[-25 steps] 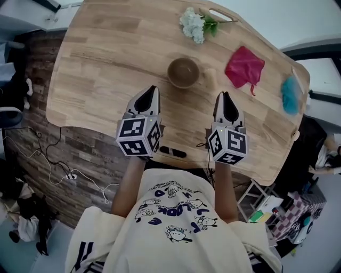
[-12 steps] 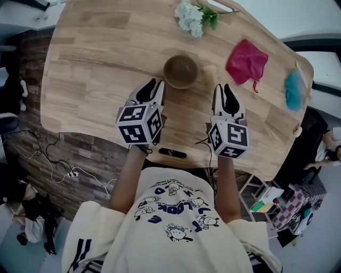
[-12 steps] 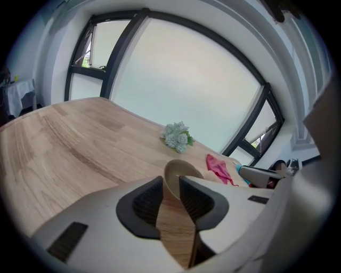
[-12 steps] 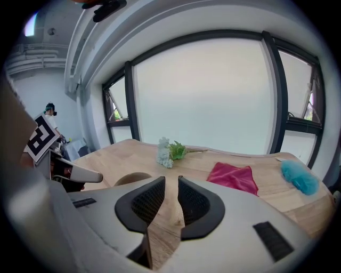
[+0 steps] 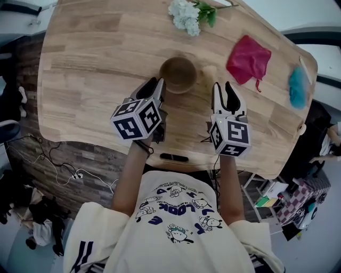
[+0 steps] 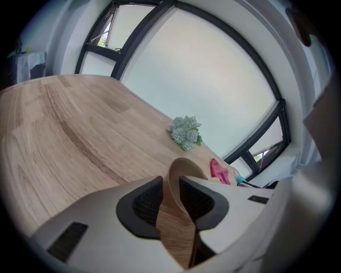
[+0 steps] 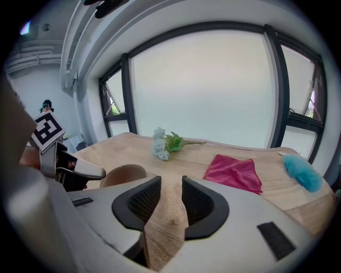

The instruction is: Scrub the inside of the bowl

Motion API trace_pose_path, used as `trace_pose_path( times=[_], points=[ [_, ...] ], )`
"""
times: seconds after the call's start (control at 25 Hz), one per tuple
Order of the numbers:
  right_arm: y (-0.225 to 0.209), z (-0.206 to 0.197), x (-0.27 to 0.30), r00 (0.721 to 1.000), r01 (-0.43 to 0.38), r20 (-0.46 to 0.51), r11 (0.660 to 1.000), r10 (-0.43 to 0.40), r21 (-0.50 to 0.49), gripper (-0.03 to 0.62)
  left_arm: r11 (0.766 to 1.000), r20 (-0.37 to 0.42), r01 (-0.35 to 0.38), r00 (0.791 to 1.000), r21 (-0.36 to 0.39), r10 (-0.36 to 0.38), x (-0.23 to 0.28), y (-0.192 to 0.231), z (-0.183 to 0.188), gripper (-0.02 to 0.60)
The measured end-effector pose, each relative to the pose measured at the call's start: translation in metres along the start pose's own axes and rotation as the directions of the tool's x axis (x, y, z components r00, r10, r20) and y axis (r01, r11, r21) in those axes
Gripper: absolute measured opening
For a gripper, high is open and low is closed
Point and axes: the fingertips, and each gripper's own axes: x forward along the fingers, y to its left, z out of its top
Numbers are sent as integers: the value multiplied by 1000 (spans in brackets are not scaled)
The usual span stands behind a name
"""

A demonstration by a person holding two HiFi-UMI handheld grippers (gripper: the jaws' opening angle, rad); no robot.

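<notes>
One empty round brown wooden bowl (image 5: 178, 74), one white flower bunch (image 5: 185, 15) beyond it, one crimson cloth (image 5: 249, 58) to its right. The left gripper (image 5: 157, 85) gapes at the bowl's rim. The right gripper (image 5: 224, 88) has just been opening its jaws, with one beige sponge (image 7: 170, 205) ahead, unpressed.

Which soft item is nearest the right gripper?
The pale sponge beside the bowl, ahead of the right gripper, whose empty jaws have just been opening; red cloth and blue duster lie farther right.

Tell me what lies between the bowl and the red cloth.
A pale, sponge-like block lies between the bowl and the red cloth; the head view shows it faintly.
</notes>
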Motion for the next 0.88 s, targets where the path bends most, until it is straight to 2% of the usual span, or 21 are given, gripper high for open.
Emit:
trace_pose_path(
  times=[0.12,0.44,0.8,0.88],
  points=[
    [0,-4,4,1000,-7,-11,1000,7,-4,101,1000,-13,-2,1000,-30,2,7,2,2,120],
    [-4,-14,16,999,-11,-44,1000,11,17,107,999,-53,5,999,-41,-7,23,5,-1,120],
    [-2,-32,28,994,-24,-105,999,26,21,109,998,-46,-12,999,-65,9,30,9,-3,120],
    [-2,-35,32,993,-20,-119,1000,22,21,109,998,-42,-12,999,-65,10,31,9,-2,98]
  ],
)
